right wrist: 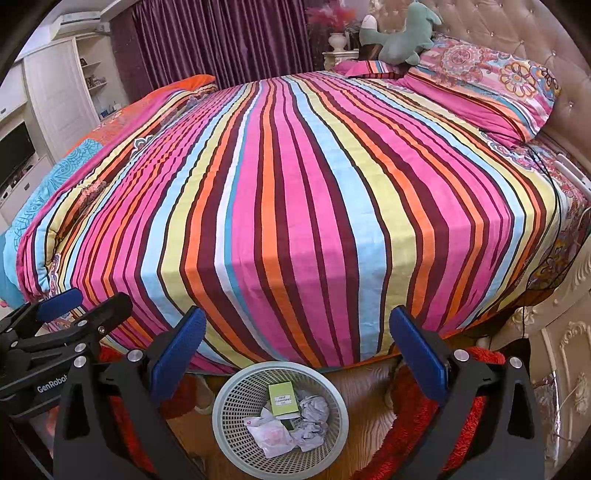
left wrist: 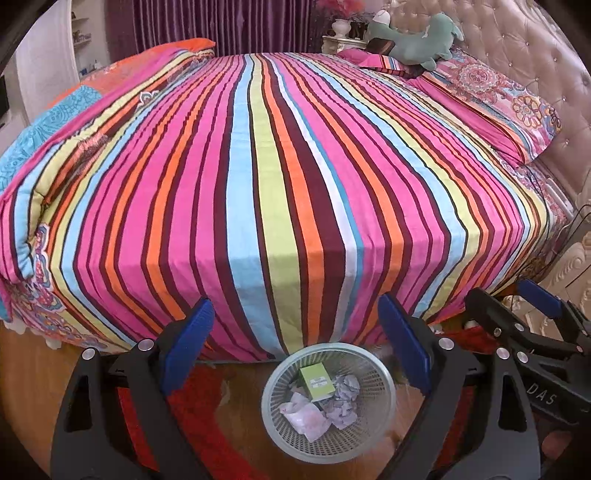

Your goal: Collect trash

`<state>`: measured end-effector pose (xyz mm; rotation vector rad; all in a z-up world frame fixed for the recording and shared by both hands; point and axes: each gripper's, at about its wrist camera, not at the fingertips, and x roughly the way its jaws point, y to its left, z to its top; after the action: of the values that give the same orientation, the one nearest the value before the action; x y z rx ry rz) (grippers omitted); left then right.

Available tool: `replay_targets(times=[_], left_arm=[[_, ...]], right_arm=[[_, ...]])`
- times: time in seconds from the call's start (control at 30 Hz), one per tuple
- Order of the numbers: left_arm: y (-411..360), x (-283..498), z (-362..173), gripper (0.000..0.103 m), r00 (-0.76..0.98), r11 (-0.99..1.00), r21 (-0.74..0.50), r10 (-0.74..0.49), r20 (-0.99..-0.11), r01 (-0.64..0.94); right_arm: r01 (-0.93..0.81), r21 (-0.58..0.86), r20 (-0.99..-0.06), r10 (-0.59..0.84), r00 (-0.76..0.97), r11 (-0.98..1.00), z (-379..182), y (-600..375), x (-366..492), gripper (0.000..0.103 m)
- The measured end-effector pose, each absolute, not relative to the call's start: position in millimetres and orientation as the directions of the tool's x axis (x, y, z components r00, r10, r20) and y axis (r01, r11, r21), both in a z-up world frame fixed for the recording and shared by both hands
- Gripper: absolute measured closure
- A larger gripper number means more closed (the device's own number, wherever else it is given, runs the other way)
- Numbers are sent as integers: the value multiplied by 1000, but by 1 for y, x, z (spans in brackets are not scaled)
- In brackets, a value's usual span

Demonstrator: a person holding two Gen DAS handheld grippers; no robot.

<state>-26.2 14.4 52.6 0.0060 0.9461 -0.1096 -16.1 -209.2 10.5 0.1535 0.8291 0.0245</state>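
A pale mesh waste basket (left wrist: 380, 410) stands on the floor at the foot of the bed; it also shows in the right wrist view (right wrist: 231, 413). Inside lie a green box (left wrist: 317, 382) (right wrist: 283, 398), crumpled grey paper (left wrist: 345, 397) (right wrist: 312, 417) and a white plastic wrapper (left wrist: 306, 419) (right wrist: 269, 435). My left gripper (left wrist: 295, 345) is open and empty above the basket. My right gripper (right wrist: 297, 350) is open and empty above it too. The right gripper shows at the left view's right edge (left wrist: 517, 310), the left gripper at the right view's left edge (right wrist: 85, 306).
A striped bedspread (left wrist: 280, 177) (right wrist: 295, 184) covers the bed ahead. Patterned pillows (right wrist: 491, 85) and a green plush toy (right wrist: 402, 35) lie by the tufted headboard (left wrist: 517, 48). A red rug (right wrist: 469, 417) lies on the wooden floor. A carved bedside cabinet (right wrist: 569, 350) stands right.
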Motion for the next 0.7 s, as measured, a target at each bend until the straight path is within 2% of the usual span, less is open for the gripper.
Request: replay_targets(times=[0.13,0.3,0.7], left_arm=[[15,-25,51,15,575,996,-38,-79,-814,84],[10,-25,51,15,595,997,62,18,-803,52],[11,-23,51,15,586,998,27,-16,-810,65]], right_arm=[[40,147,-732,81,676,988,11,-210,-16,8],[43,149,-733,81,675,988,11,-211,-15,8],[52,148,-737,75,672,988,9,-210,-15,8]])
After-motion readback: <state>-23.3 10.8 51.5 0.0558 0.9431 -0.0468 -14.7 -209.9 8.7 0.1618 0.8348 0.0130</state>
